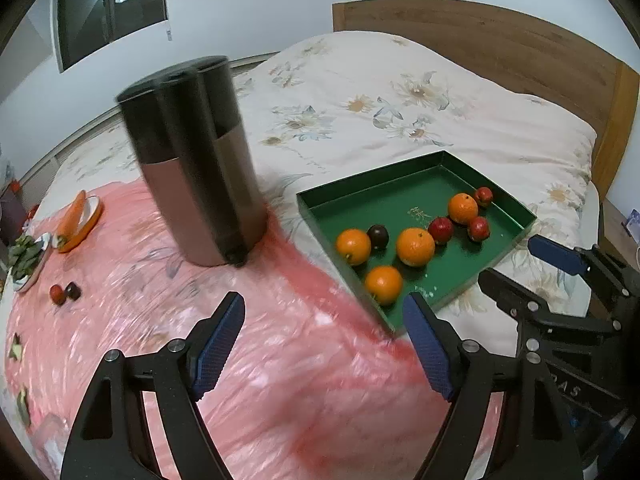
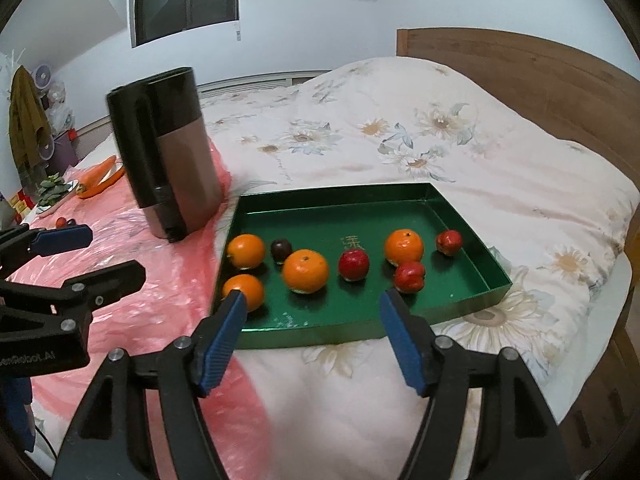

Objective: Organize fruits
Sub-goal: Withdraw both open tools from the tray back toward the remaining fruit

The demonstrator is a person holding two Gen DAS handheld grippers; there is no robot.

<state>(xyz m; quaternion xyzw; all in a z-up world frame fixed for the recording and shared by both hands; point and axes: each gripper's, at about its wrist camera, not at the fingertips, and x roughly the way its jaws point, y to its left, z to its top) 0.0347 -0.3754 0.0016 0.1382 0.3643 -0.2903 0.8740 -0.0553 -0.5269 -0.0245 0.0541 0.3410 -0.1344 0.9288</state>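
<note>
A green tray (image 1: 400,188) (image 2: 340,204) lies on the bed and holds several oranges (image 1: 415,246) (image 2: 305,271), red fruits (image 1: 441,230) (image 2: 353,264) and one dark fruit (image 1: 378,237) (image 2: 281,249). A small red fruit (image 1: 57,293) and a dark fruit (image 1: 72,291) lie on the pink sheet at the far left. My left gripper (image 1: 324,328) is open and empty above the pink sheet, left of the tray. My right gripper (image 2: 312,318) is open and empty over the tray's near edge.
A tall black and brown jug (image 1: 196,160) (image 2: 168,152) stands on the pink plastic sheet (image 1: 200,340) left of the tray. Plates with a carrot (image 1: 74,216) and greens (image 1: 24,254) sit at the far left. A wooden headboard (image 1: 500,48) stands behind.
</note>
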